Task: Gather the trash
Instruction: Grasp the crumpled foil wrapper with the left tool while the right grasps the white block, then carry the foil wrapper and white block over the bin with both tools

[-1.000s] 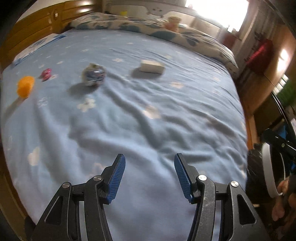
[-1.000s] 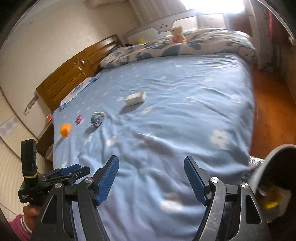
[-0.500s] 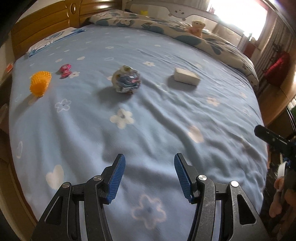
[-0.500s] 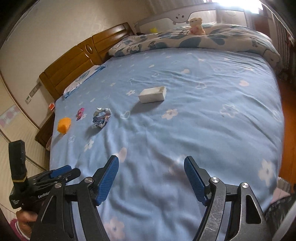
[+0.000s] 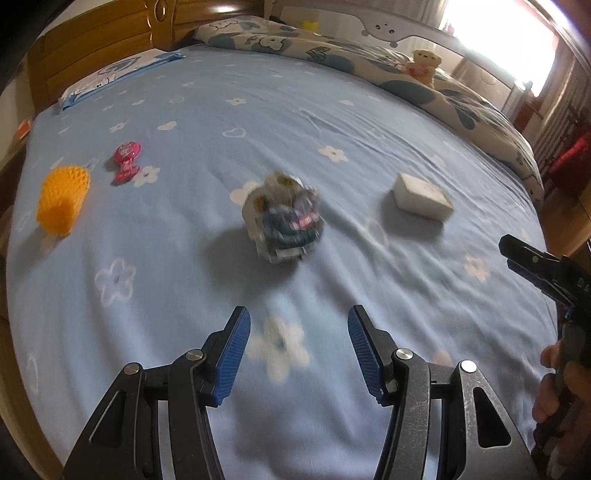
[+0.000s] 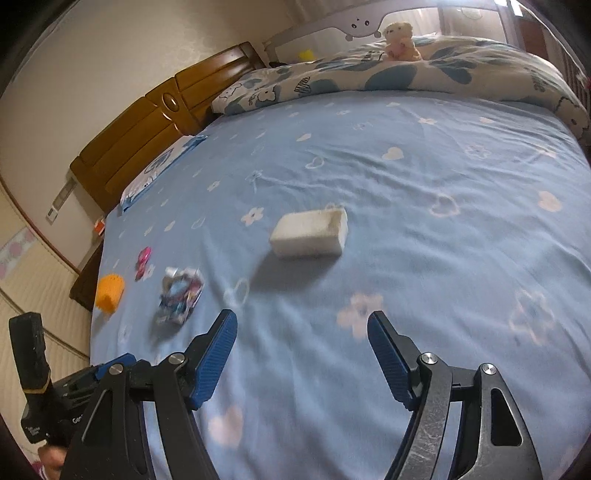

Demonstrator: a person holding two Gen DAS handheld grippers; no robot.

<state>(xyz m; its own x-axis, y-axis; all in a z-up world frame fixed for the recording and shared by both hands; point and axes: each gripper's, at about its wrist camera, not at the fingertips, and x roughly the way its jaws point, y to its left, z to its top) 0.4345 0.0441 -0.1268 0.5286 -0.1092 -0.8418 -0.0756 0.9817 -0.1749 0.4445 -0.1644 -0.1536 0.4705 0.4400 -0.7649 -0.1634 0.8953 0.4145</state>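
Left claw (image 5: 299, 332): spread wide and empty. I've brought it in over the near edge of the bed (image 5: 369, 122) during the last second; the trash now looms far bigger ahead of it.
Right claw (image 6: 302, 338): also wide open with nothing in it, low over the sheet and advanced likewise.
Crumpled wrapper (image 5: 283, 218): lies on the sheet straight ahead of the left claw, near but not yet between its fingers. I judge this the first pick.
White block (image 6: 309, 232): ahead of the right claw, well apart from the wrapper.
Orange mesh piece (image 5: 62, 199): off to the left, with a pink wrapper (image 5: 126, 163) just beyond it.
Far end: folded quilt (image 6: 406, 74) with a small teddy (image 6: 400, 35) on it.
Meaning: approach nearly done, nothing collected yet.
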